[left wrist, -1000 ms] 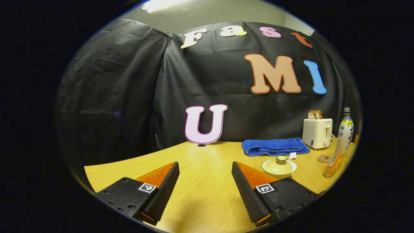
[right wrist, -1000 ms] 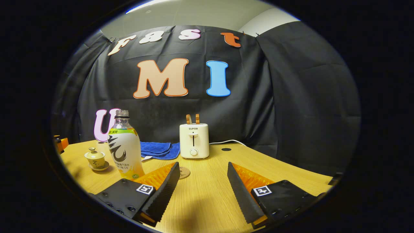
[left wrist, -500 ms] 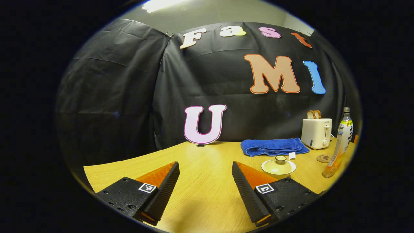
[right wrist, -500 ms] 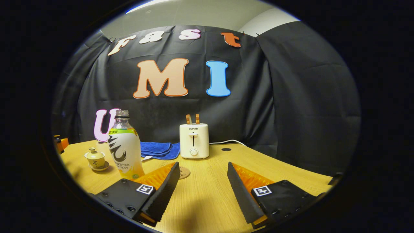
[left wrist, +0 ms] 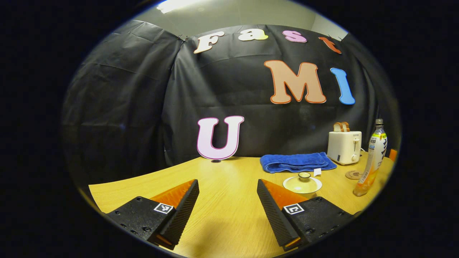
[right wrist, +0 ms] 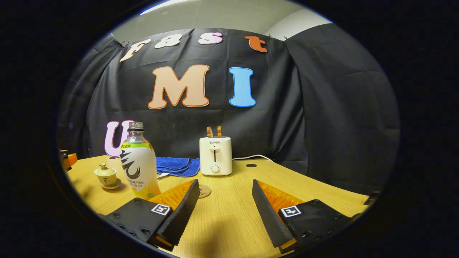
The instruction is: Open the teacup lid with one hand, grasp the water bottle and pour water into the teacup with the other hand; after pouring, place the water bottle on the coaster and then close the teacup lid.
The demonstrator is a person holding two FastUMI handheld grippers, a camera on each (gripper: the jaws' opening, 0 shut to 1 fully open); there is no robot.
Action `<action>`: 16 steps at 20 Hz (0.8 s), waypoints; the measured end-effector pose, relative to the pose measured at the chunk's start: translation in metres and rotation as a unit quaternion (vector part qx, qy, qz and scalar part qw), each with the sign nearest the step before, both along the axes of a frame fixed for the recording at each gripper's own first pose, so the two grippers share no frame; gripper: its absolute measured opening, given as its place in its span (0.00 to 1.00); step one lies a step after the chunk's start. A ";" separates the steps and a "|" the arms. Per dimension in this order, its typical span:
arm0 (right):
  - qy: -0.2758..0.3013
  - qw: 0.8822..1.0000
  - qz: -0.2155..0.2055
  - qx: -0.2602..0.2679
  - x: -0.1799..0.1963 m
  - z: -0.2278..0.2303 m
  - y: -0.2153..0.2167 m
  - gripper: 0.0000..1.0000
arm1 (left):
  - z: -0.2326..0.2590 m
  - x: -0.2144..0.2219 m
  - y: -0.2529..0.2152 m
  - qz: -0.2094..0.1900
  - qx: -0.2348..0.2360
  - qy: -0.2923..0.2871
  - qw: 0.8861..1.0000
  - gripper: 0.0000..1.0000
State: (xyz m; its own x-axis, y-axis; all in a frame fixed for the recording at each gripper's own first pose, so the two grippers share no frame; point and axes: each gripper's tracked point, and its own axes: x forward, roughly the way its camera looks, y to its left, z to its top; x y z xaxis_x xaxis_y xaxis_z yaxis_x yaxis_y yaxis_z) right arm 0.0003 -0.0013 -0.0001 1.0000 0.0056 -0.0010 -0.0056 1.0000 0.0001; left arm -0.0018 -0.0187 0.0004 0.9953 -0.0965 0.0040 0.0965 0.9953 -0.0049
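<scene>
- Left gripper view: the left gripper hangs low over a wooden tabletop, jaws wide apart with bare wood between them and nothing held.
- Just beyond its right-hand finger sits the teacup, pale yellow, with its lid on and the knob upward.
- Behind the teacup lies a folded blue towel.
- To the right of the towel stands a white toaster with bread slices poking from its slots.
- The bottle stands upright, uncapped, near the right edge of this view, well apart from the teacup.
- The round coaster lies flat between teacup and bottle, just beside the bottle's base and touching neither.
- Right gripper view: the right gripper also hangs low over the tabletop, jaws spread wide and empty.
- The bottle stands just beyond its left-hand finger, not touched by it, with yellow liquid in its lower part.
- The coaster peeks out just past that same finger's tip.
- The teacup rests on its saucer far to the left, lid on.
- The toaster stands straight ahead, the towel beside it.
</scene>
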 end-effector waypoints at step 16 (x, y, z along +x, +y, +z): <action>0.002 1.000 0.007 0.000 -0.001 0.000 0.003 1.00 | 0.002 0.019 -0.099 -0.234 -0.003 -0.003 0.972 0.95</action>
State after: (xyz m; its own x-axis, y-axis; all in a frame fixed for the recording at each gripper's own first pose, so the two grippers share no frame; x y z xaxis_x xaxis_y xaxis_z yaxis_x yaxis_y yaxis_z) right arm -0.0004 0.0015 -0.0003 0.9998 0.0200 -0.0044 -0.0200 0.9998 0.0010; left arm 0.0167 -0.1173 0.0023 0.8425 -0.5386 0.0119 0.5387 0.8425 -0.0076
